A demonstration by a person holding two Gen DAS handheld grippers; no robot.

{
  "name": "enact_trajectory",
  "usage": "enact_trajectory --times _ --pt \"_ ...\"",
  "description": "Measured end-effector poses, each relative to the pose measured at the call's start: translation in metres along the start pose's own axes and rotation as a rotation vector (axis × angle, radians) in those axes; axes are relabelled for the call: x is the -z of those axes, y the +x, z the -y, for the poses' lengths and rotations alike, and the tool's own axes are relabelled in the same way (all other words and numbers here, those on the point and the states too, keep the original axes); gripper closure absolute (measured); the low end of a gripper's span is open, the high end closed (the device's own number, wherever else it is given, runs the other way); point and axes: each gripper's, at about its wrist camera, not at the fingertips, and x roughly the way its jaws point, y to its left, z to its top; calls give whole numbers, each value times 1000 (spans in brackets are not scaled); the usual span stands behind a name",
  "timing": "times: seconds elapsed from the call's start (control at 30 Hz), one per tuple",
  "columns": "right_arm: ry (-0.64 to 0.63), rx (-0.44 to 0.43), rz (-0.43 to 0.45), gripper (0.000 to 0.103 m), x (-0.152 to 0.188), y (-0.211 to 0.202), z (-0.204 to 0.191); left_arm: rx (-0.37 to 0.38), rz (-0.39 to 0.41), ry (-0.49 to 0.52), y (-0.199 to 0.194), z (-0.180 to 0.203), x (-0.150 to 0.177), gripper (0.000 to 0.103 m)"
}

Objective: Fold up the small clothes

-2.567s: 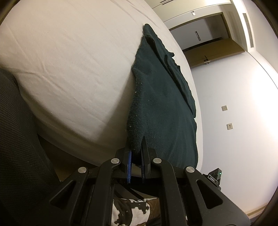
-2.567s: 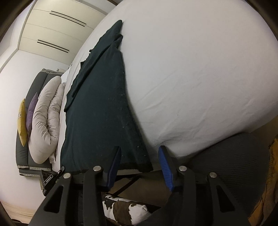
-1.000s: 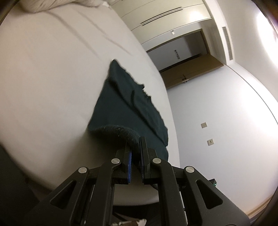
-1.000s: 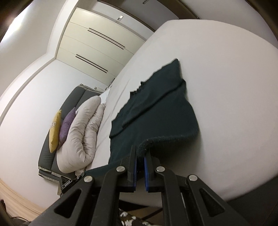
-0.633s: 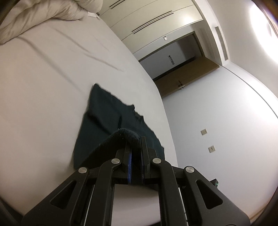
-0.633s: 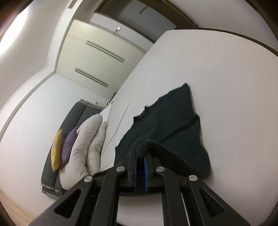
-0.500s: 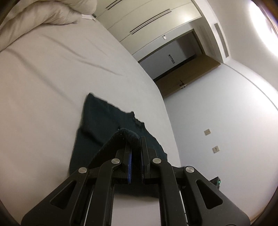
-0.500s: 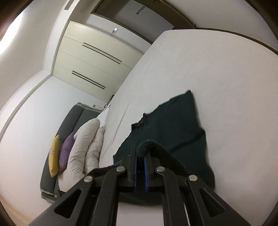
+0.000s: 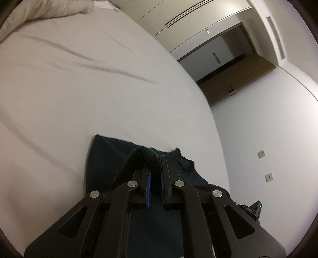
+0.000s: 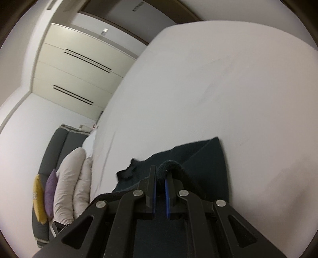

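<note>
**Both grippers clenched on the hem of a dark green garment, over the white bed**

Left wrist view: my left gripper (image 9: 155, 158) sits at lower centre of the frame, jaws clenched on a thick rolled edge of the dark green garment (image 9: 105, 158). The edge arches up over the fingertips and falls away to the lower left. The rest of the cloth lies flat on the white bed sheet (image 9: 79, 79) just beyond the jaws, with a jagged border toward the right. Long creases run across the sheet in the upper left. A bunched duvet (image 9: 49, 10) sits at the top left corner. The brown door (image 9: 238, 79) and white wall are in the upper right.

Right wrist view: my right gripper (image 10: 160, 170) is at lower centre, jaws likewise pinched on the garment's (image 10: 208, 158) rolled edge, which curls over the tips and drops to the lower right. Cloth spreads on the sheet (image 10: 218, 79) ahead of the jaws, its far corner pointing to centre right. White pillows (image 10: 71, 178), a purple cushion (image 10: 50, 190) and a yellow cushion (image 10: 38, 200) lean against the dark headboard (image 10: 57, 142) at lower left. Wardrobe doors (image 10: 79, 65) fill the upper left.
</note>
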Motion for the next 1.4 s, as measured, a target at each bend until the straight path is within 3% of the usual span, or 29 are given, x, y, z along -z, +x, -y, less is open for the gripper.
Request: enact_trajectory --times 0.3,0.43,0.5,0.57,0.63,0.7,0.73,0.8,0.93,1.07,1.2,1.27,1.4 --pt "68 74 -14 95 -17 49 22 -89 -45 -12 74 -17 -16 97" --pt "119 94 -4 94 -22 61 36 -112 -86 -39 100 -28 -20 90" --pt "131 87 6 94 -20 63 39 -106 -72 -36 100 -31 -19 77" --pt "131 74 17 94 -19 63 41 -93 -53 -35 95 -32 -21 34" --pt "153 53 24 89 -19 62 45 -99 -9 -36 86 -35 -25 23" --pt "192 22 44 68 -21 59 49 -95 -2 -52 80 -39 -30 22" --pt "200 6 68 62 -22 55 48 -86 2 -61 77 -41 -32 22" --pt "199 13 110 31 -24 48 45 -76 34 -63 64 -41 -34 22" --pt "178 58 161 32 -25 37 40 -75 104 6 38 -22 -29 22" --pt "97 66 160 33 -16 27 22 -99 71 144 43 12 -10 22" --pt "-75 41 71 38 14 33 -13 -188 -4 315 74 43 21 22" --pt "-112 33 56 41 28 29 -19 -250 -40 376 86 43 36 27" --pt "-78 53 180 43 41 -13 -5 -374 -92 406 109 21 46 37"
